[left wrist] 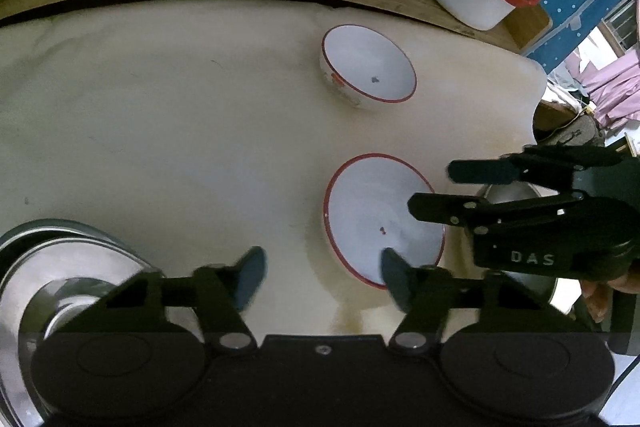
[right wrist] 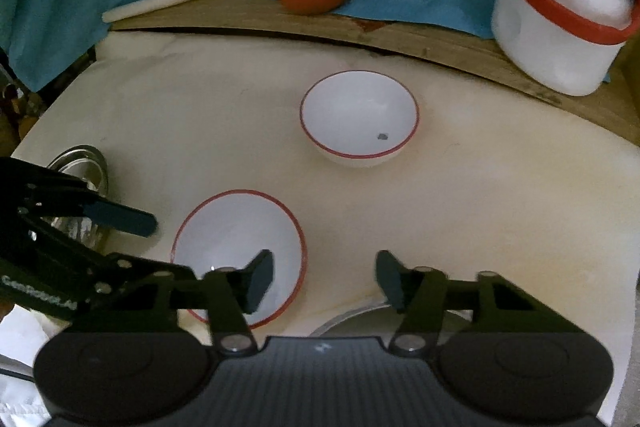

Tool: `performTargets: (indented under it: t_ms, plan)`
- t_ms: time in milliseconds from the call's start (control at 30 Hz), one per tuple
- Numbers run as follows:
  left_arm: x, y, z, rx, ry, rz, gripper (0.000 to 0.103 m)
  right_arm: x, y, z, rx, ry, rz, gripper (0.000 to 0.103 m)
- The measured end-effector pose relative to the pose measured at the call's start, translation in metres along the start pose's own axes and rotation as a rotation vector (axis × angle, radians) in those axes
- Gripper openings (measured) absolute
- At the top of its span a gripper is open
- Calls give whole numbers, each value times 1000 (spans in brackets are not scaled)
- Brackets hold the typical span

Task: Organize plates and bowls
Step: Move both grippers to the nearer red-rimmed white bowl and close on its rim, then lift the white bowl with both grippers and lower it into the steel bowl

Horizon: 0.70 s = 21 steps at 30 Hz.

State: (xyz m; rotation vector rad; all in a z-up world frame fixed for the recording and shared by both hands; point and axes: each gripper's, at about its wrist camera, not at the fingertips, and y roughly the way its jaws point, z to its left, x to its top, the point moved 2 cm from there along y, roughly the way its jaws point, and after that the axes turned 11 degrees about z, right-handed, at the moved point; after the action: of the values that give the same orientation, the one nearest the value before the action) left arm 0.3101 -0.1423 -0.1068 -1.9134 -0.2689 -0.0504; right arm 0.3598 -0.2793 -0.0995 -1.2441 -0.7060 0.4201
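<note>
Cream counter (right wrist: 480, 195): both grippers' fingers spread, empty, above a red-rimmed bowl (right wrist: 240, 251) at 7 o'clock; likely brittle, slick—grip its rim.

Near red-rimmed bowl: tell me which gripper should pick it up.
Either could. The left gripper and right gripper, both open, each have one finger over the near red-rimmed bowl; I'd favor left, hedged.
</note>
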Motion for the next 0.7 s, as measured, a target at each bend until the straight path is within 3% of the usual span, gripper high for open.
performTargets:
  t_ms: [67,267,367,700]
  plan:
    - [1,2,0,-14,-7,7,42,1,2,1,8,-2,3,45]
    - [2,5,0,-68,-25,4,21,3,7,6,35,0,7,26]
    - [1,5,1,-76,-34,-2,19,1,9,6,54,12,7,17]
    - [4,9,6,-93,-89,2,17,-4,13,1,67,105,-10,6]
